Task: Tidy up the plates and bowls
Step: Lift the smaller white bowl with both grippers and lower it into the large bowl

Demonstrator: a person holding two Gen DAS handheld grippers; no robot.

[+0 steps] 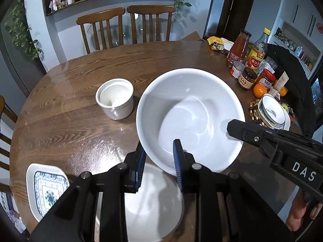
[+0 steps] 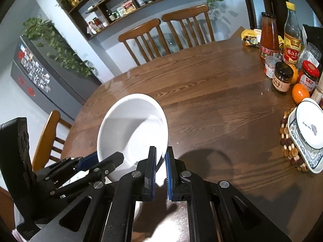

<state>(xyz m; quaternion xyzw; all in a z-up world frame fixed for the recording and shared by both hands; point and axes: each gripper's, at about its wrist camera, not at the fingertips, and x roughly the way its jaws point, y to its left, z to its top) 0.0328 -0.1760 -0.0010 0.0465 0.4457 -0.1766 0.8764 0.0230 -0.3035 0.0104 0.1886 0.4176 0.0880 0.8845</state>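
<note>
A large white bowl (image 1: 189,119) is held tilted above the round wooden table (image 1: 80,129). My left gripper (image 1: 159,161) is shut on its near rim, one pad inside and one outside. My right gripper (image 2: 160,162) is shut on the bowl's right rim (image 2: 133,129); it shows in the left wrist view (image 1: 238,127) at the bowl's right edge. A white plate (image 1: 153,199) lies on the table under the bowl. A small white pot (image 1: 115,98) stands to the left. A blue-patterned square plate (image 1: 46,191) lies near left.
At the right edge a white bowl sits in a blue-patterned dish (image 2: 308,133) on a beaded mat (image 2: 290,151). Sauce bottles and jars (image 2: 282,60) and an orange (image 2: 300,95) crowd the far right. Two wooden chairs (image 1: 125,26) stand behind the table.
</note>
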